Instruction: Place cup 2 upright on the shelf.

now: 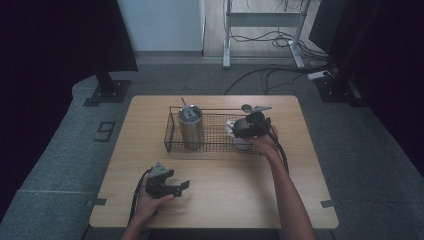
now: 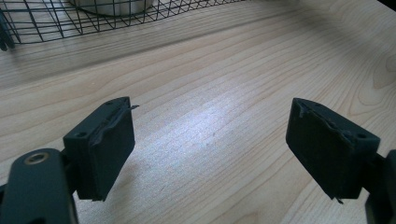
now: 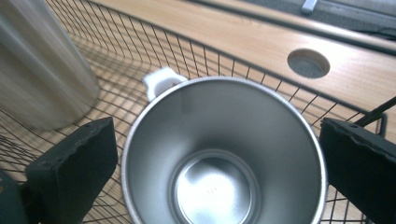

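Note:
A steel cup (image 3: 219,158) with a white handle (image 3: 161,81) stands in the right part of a black wire basket (image 1: 170,140). My right gripper (image 3: 218,126) hangs over it, jaws wide, one pad on each side of the rim and neither visibly pressing on it. From the high view, the right gripper (image 1: 240,131) is over the basket's right end. A tall steel tumbler (image 1: 191,127) stands in the basket's left part. My left gripper (image 1: 181,187) rests near the table's front edge, and the left gripper (image 2: 210,112) has its jaws apart over bare wood.
The wooden table (image 1: 225,200) has a round cable hole (image 3: 308,63) beyond the basket. The basket's wire wall (image 2: 56,23) lies ahead of the left gripper. Dark curtains, stand bases and floor cables surround the table.

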Demonstrator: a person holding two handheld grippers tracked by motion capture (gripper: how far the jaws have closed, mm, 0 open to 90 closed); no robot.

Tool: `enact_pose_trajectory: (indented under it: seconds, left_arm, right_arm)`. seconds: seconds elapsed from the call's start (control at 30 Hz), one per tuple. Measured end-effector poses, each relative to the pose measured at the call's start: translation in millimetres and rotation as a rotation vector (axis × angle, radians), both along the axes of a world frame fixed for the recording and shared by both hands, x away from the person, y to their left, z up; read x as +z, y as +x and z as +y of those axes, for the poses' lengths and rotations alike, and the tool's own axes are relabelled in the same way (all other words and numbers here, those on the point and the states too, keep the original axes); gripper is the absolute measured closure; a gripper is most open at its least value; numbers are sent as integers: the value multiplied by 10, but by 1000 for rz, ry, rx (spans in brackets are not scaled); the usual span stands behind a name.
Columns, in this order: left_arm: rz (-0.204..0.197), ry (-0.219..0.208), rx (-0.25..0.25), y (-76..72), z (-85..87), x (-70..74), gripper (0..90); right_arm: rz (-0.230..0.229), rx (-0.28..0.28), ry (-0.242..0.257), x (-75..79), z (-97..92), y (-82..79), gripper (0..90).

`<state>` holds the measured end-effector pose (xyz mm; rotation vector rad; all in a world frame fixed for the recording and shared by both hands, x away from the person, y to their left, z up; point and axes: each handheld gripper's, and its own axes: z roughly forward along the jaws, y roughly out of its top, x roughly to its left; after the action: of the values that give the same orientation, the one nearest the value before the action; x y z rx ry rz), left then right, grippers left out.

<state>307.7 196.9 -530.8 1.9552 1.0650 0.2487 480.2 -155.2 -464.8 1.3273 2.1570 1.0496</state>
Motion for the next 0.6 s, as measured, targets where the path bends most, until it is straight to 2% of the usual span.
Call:
enact_pose_trajectory:
  seconds: [0.1, 0.2, 0.43, 0.6]
  left_arm:
    - [0, 0, -1, -1, 0, 0, 158]
    - [-2, 0, -2, -1, 1, 3, 158]
    - [0, 4, -2, -1, -5, -2, 158]
    - [0, 6, -1, 0, -7, -7, 157]
  right_arm:
    - [-19, -8, 10, 35, -10, -33, 0]
    - [-72, -14, 52, 74, -63, -113, 8]
    - [-117, -5, 95, 104, -177, -289, 20]
    - [-145, 21, 138, 96, -281, -455, 50]
